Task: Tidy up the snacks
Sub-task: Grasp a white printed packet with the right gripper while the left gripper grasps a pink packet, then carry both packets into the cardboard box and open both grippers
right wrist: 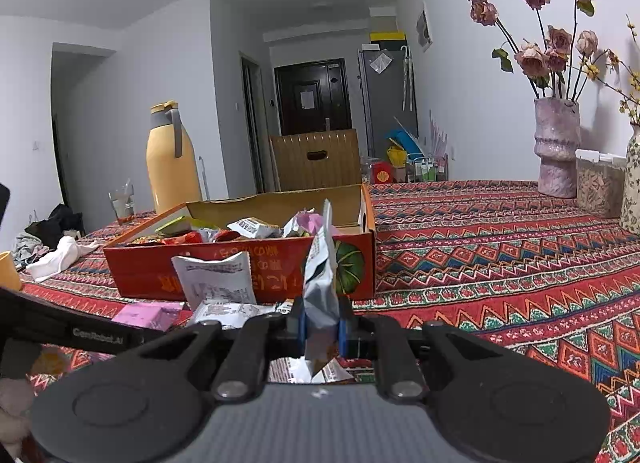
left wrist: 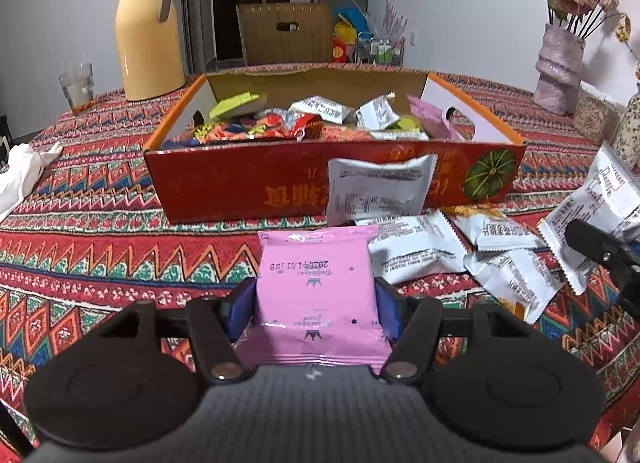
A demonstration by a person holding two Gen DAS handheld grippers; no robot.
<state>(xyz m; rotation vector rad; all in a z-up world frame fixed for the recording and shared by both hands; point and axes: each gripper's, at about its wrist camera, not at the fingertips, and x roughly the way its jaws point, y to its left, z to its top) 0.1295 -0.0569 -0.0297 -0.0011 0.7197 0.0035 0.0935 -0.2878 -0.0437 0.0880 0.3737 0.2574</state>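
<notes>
From the left wrist, a pink snack packet (left wrist: 316, 295) lies flat between the blue pads (left wrist: 386, 305) of the left tool (left wrist: 316, 305), which is clamped on its two side edges. The packet's near end is hidden behind the tool body. It is glossy, with small dark print and crown marks seen upside down. It sits over the patterned counter (left wrist: 100, 255), short of the red cardboard box (left wrist: 240, 183) that holds mixed snacks toward the counter's far edge. A white packet (left wrist: 378, 187) leans on the box's front wall, and more white packets (left wrist: 416, 249) lie loose to the right of it. At the right edge, a black part of the other tool is cut off.

From the right wrist, the right tool (right wrist: 321, 329) is clenched on a silver-white packet (right wrist: 320, 279) that stands on edge, rising in front of the box (right wrist: 140, 267). Its lower end is hidden by the tool, and its print is too small to read. The pink packet (right wrist: 148, 313) shows at lower left, partly covered by the black left tool.
</notes>
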